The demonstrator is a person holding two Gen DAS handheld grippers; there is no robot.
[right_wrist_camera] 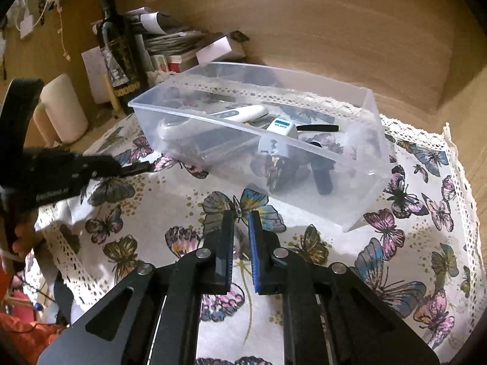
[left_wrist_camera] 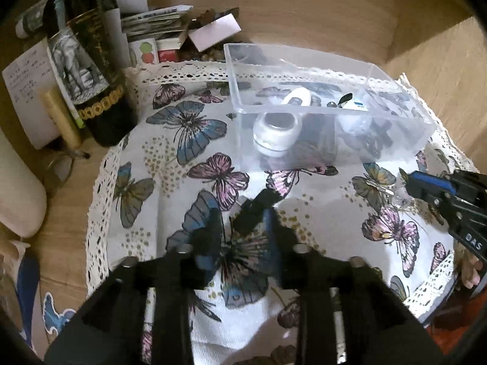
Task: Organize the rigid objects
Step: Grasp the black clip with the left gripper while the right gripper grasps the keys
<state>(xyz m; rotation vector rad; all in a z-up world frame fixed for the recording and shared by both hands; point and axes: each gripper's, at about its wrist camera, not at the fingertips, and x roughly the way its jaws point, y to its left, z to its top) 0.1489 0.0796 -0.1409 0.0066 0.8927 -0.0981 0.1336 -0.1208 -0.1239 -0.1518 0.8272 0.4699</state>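
A clear plastic box stands on the butterfly cloth and holds a white round device, a white remote, a white plug and dark items. It also shows in the right wrist view. My left gripper holds a small black object between its fingers, low over the cloth in front of the box. My right gripper is nearly shut around a small clear shiny item on the cloth; what it is I cannot tell.
A dark wine bottle stands at the back left with papers and cartons behind it. A cream cylinder stands left. Wooden walls enclose the back and right. The lace-edged cloth covers the surface.
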